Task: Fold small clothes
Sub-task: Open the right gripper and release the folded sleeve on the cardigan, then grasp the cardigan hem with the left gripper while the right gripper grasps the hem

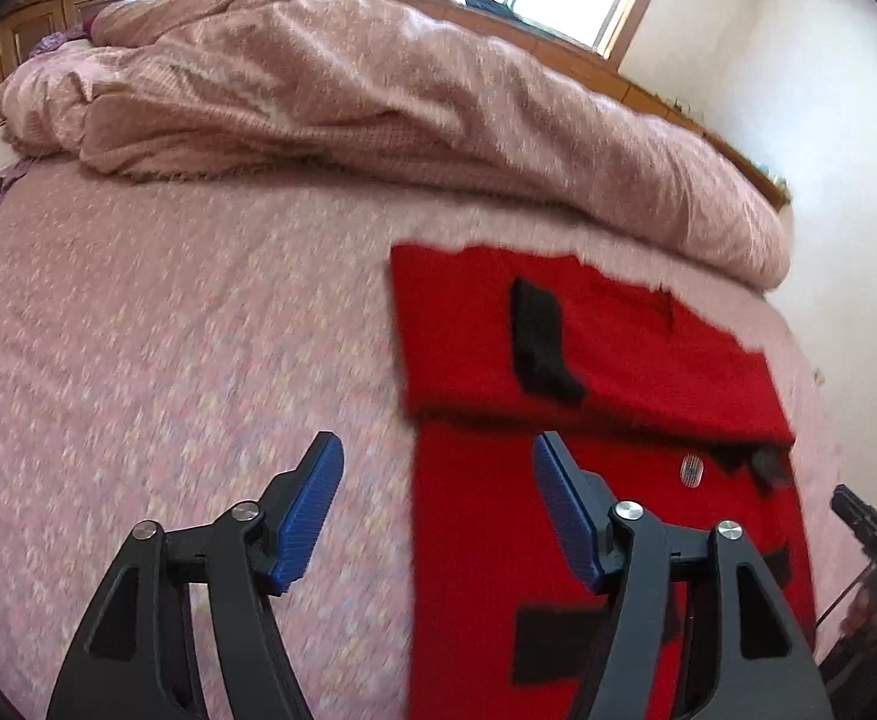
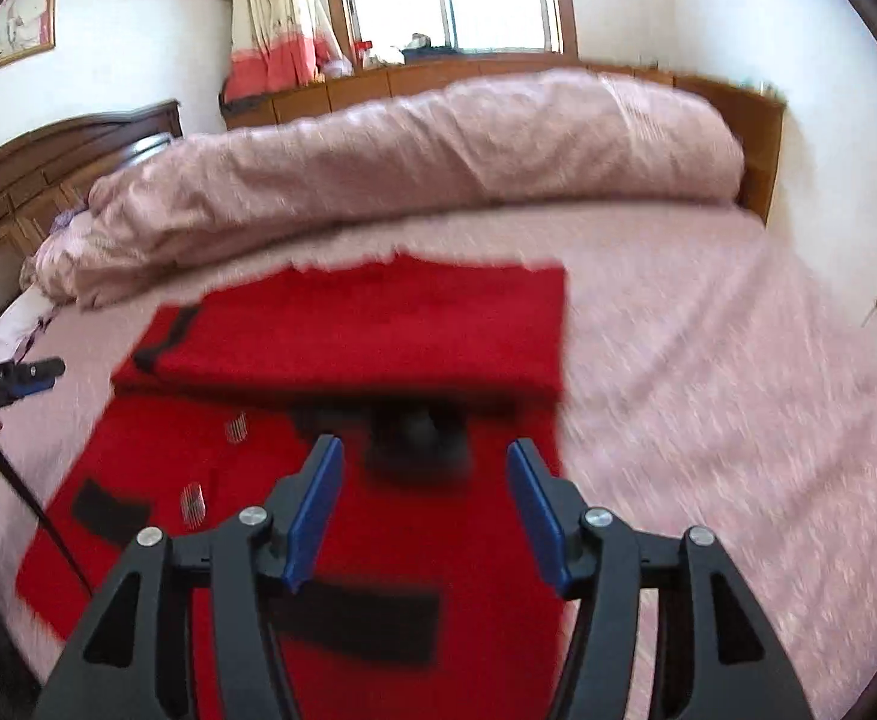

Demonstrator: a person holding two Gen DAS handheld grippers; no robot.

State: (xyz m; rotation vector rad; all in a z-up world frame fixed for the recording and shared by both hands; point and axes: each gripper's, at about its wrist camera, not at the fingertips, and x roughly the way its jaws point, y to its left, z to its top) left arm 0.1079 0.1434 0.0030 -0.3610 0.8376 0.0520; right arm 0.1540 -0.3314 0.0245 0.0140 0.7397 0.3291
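A red garment (image 1: 588,360) with black patches lies flat on the pink bed, its far part folded over toward me. It also shows in the right wrist view (image 2: 366,330). My left gripper (image 1: 435,468) is open and empty, above the garment's left edge, its right finger over the red cloth. My right gripper (image 2: 425,462) is open and empty, above the garment's near right part. The left gripper's tip (image 2: 42,372) shows at the left edge of the right wrist view.
A rumpled pink duvet (image 1: 378,96) is piled along the far side of the bed (image 1: 138,330). A dark wooden headboard (image 2: 48,162) stands at the left. A wooden ledge and window (image 2: 450,0) lie beyond. White wall at the right.
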